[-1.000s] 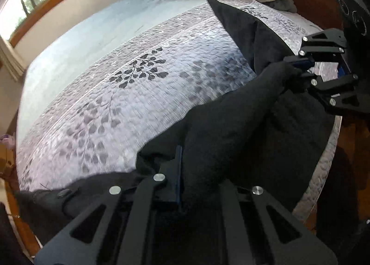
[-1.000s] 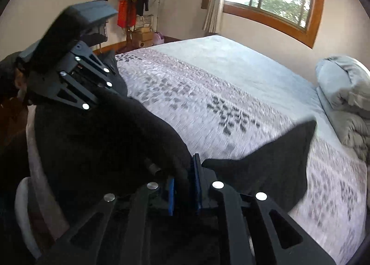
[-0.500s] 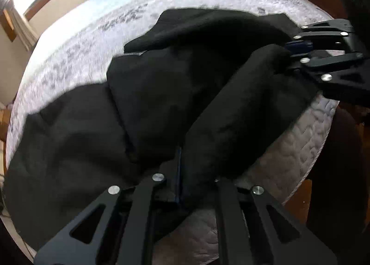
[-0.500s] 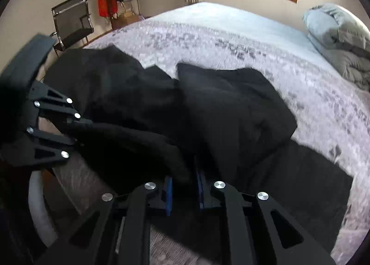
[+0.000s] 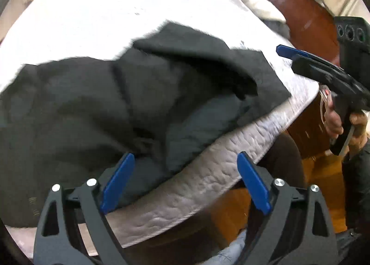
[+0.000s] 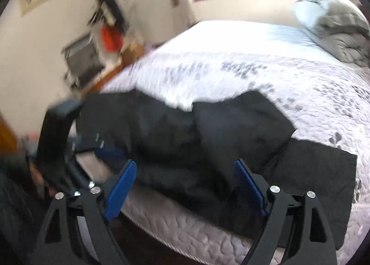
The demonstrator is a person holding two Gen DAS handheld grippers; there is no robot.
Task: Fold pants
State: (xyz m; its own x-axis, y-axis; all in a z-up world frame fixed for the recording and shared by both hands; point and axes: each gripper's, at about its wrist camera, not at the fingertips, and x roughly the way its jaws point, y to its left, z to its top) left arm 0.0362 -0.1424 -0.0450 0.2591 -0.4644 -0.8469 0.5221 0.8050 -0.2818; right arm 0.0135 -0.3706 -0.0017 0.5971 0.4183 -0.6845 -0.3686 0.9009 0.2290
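Observation:
The black pants [image 5: 120, 108] lie rumpled and partly doubled over along the near edge of the bed; they also show in the right wrist view [image 6: 208, 135]. My left gripper [image 5: 185, 163] is open and empty, just off the bed edge with its left blue pad beside the cloth. My right gripper [image 6: 185, 172] is open and empty, its blue pads straddling the near fold without holding it. The right gripper also shows from the side in the left wrist view [image 5: 319, 66], above the bed corner. The left gripper shows blurred in the right wrist view [image 6: 76, 144].
The bed has a grey leaf-patterned quilt [image 6: 266, 75] with its padded edge [image 5: 208, 172] facing me. A rumpled grey duvet [image 6: 335, 22] lies at the head. A wooden footboard [image 5: 300, 22] and wooden floor [image 5: 231, 214] are on the right. A chair [image 6: 83, 59] stands by the wall.
Both grippers have opened and let go of the pants, which now lie on the bed. Both have drawn back toward the bed edge.

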